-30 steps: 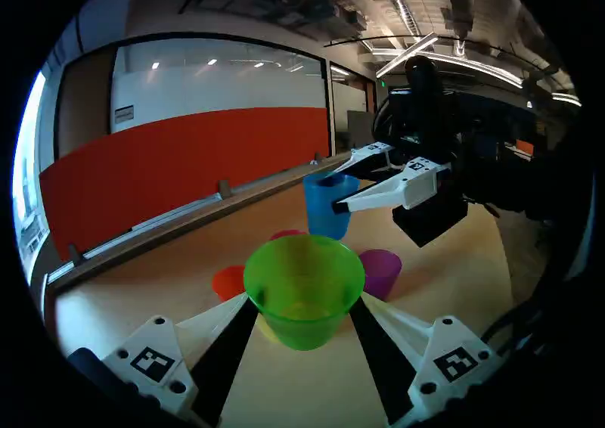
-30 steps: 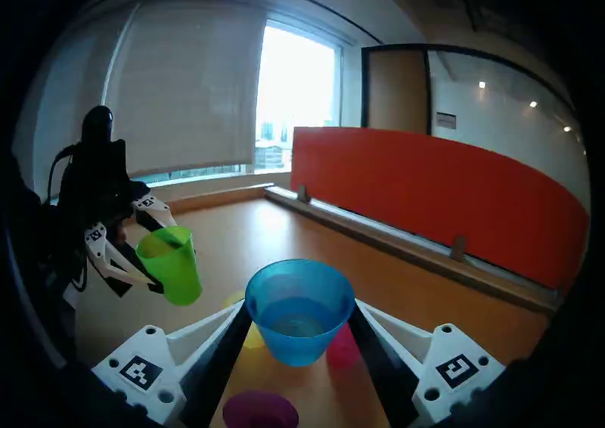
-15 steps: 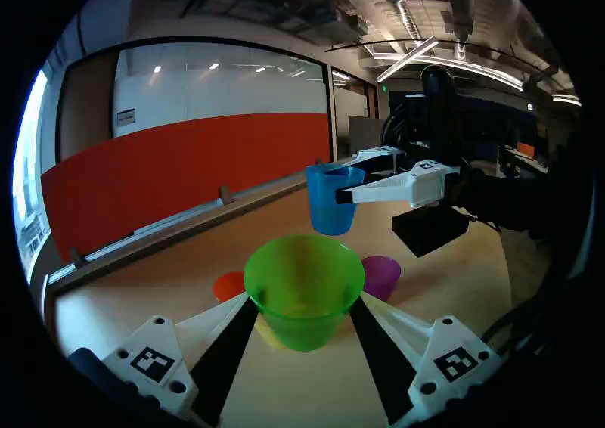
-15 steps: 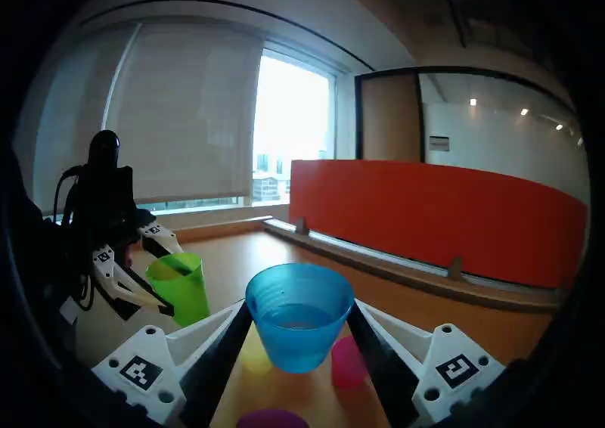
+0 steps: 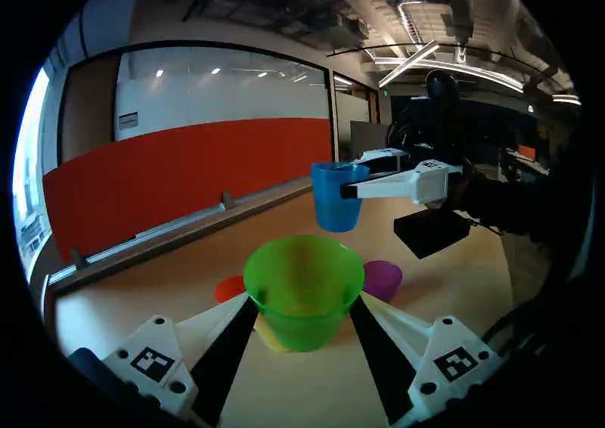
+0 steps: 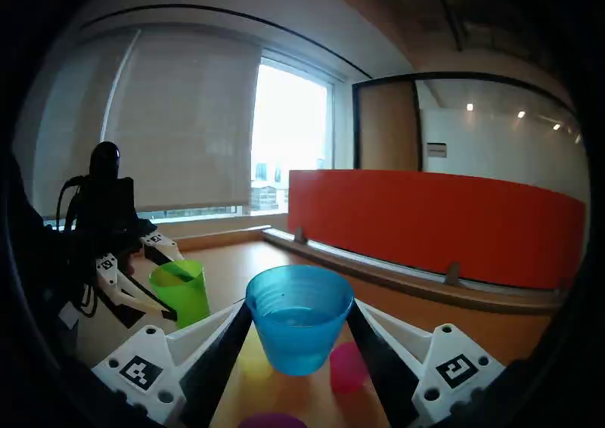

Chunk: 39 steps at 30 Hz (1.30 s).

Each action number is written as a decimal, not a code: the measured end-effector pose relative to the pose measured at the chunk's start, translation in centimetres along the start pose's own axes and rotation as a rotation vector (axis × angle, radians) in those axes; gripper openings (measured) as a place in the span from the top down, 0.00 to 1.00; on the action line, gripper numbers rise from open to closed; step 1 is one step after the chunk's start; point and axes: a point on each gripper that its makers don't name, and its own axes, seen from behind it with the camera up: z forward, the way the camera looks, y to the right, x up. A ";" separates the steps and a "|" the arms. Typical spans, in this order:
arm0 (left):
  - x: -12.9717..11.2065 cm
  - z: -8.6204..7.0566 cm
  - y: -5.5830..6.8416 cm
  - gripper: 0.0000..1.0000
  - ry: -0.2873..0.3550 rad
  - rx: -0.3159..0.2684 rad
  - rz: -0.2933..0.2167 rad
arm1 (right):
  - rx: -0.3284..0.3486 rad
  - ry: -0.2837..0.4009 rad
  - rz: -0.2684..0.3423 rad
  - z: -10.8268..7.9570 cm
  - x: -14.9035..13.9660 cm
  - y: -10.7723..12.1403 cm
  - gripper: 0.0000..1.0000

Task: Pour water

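Left gripper [image 5: 302,301] pinches green cup [image 5: 304,280] upright; right gripper [image 6: 299,308] pinches blue cup [image 6: 299,330] with water, held above the table [image 5: 144,296].

You see the wooden desk [image 5: 136,299] across the lower frame of the left gripper view, with an orange partition [image 5: 189,163] behind it at left centre and strip lights [image 5: 408,54] at upper right. In the right gripper view, a bright window [image 6: 291,156] sits at centre, with a lowered blind [image 6: 181,125] to its left.

Near cup [image 5: 302,284] between left gripper [image 5: 302,298] fingers; far cup [image 5: 338,197] aloft behind, right; low cup [image 5: 382,278] on table [image 5: 151,292] between.
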 end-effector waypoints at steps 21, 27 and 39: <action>0.6 0.1 -0.3 0.17 0.043 -0.007 -0.044 | 0.010 -0.008 -0.010 0.1 0.3 0.1 0.10; 0.5 0.3 -0.4 0.17 0.044 -0.009 -0.049 | 0.015 -0.012 -0.015 0.2 0.3 0.0 0.10; 0.2 0.3 0.4 0.17 0.039 -0.029 -0.043 | 0.027 -0.015 -0.061 0.3 1.2 -0.3 0.10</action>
